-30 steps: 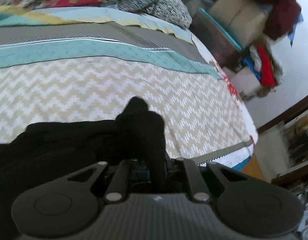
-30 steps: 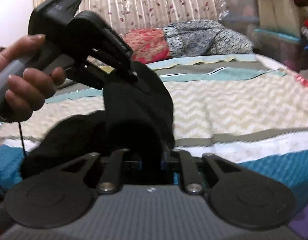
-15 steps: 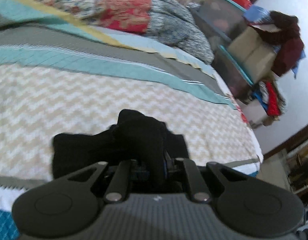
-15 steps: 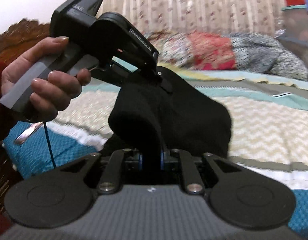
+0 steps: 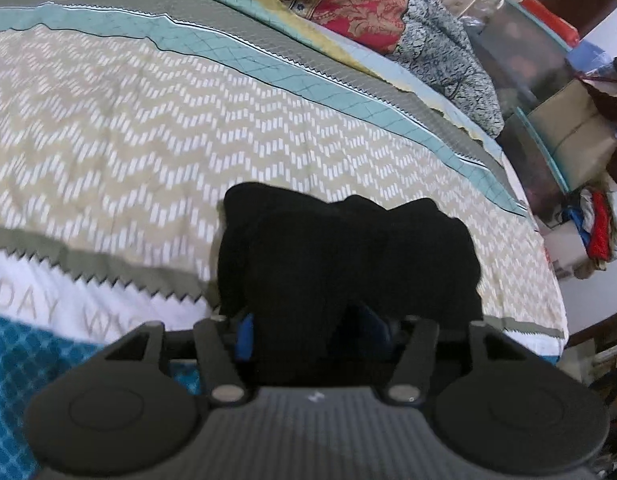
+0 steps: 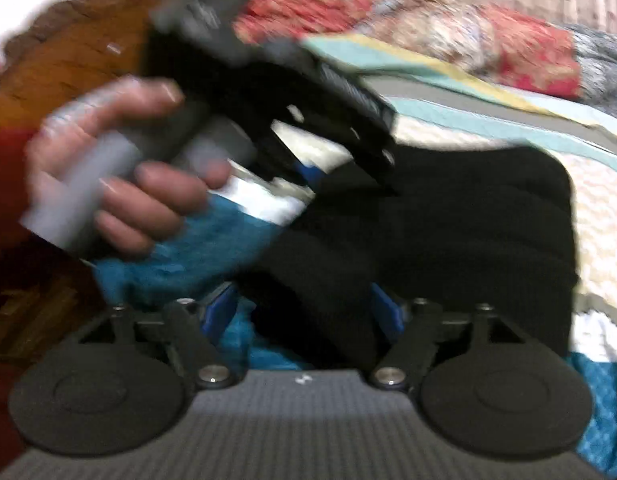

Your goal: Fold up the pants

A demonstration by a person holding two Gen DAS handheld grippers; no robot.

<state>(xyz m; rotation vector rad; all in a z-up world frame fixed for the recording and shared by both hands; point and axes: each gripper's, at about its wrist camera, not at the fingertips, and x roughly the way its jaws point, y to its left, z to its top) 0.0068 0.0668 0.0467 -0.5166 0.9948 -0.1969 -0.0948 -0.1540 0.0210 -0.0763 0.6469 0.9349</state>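
The black pants point(image 5: 348, 256) are soft, light cloth with no stiffness, so they will likely sag and bunch wherever you let go, and a pinch on one layer may drag the rest out of line. To my eye the best hold is a doubled edge or a corner of the bundle, taken through all its layers, not the loose middle.

They look plain black, thick and matte, folded over into a lumpy, rounded bundle with soft ridges. No waistband, seam or pocket can be made out.

The bundle lies on the bedspread point(image 5: 156, 132), a quilt of beige zigzags with teal and grey bands, straight ahead of both pairs of fingers and running down between them.

Your left gripper point(image 5: 312, 330) has its jaws opening, about halfway apart. A fold of the pants sits between the blue pads point(image 5: 244, 336), which no longer seem to press on it.

Your right gripper point(image 6: 304, 316) has its jaws opening too, wider. Black cloth lies between them, with gaps on either side. That view is blurred.

Your left hand point(image 6: 120, 184) shows there, wrapped around the other gripper's handle, beyond and left of the right fingers.
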